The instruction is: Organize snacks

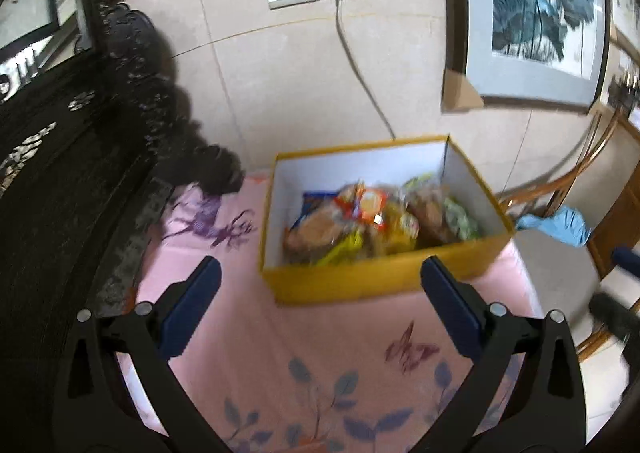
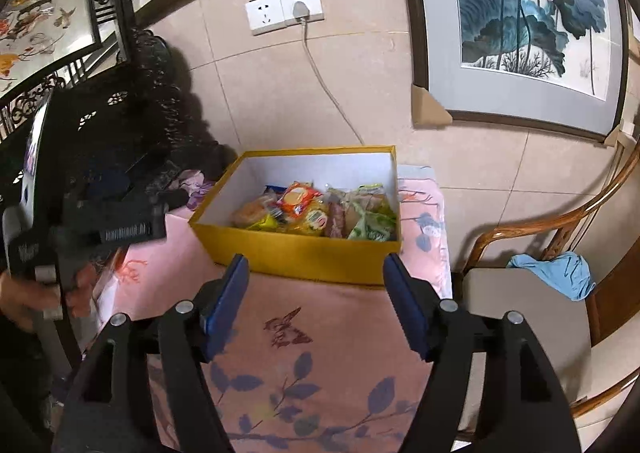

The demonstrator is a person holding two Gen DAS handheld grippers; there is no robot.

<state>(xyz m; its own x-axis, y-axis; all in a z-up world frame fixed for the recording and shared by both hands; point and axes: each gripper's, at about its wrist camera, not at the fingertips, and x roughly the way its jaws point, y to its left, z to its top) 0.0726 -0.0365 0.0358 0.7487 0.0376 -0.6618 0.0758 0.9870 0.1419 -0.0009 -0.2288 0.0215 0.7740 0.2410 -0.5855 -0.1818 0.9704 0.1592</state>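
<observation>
A yellow cardboard box [image 1: 384, 277] [image 2: 304, 257] with white inner walls stands on a pink flowered cloth [image 1: 304, 341] [image 2: 328, 337]. Several wrapped snacks [image 1: 376, 221] [image 2: 316, 213] lie inside it, orange, yellow and green packets among them. My left gripper [image 1: 320, 273] hangs in front of the box's near wall, open wide with nothing between its blue pads. My right gripper [image 2: 316, 265] is also short of the near wall, open and empty. In the right wrist view the left gripper's body [image 2: 108, 221] and the hand holding it show at the left edge.
A dark carved wooden cabinet [image 1: 72, 157] [image 2: 100, 133] stands to the left of the cloth. A wooden chair [image 2: 532, 293] with a blue cloth [image 2: 556, 273] on its seat stands at the right. Framed paintings [image 2: 528, 13] lean on the tiled wall, and a cable [image 1: 360, 65] runs from the socket behind the box.
</observation>
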